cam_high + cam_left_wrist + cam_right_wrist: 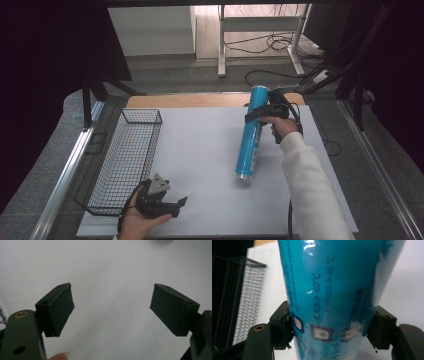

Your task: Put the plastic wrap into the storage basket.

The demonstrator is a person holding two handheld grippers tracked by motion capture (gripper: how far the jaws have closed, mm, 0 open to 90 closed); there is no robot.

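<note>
Clamped between your right fingers [329, 332], the blue tube [332, 285] is lifting off the tabletop [200, 150]; basket [131, 155] drop remains. Left fingers [112, 312] are idling released.

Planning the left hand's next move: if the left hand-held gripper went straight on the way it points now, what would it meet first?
Probably the bare white table: the left hand-held gripper, jaws open and empty, faces it with nothing between, though depth is unclear.
</note>
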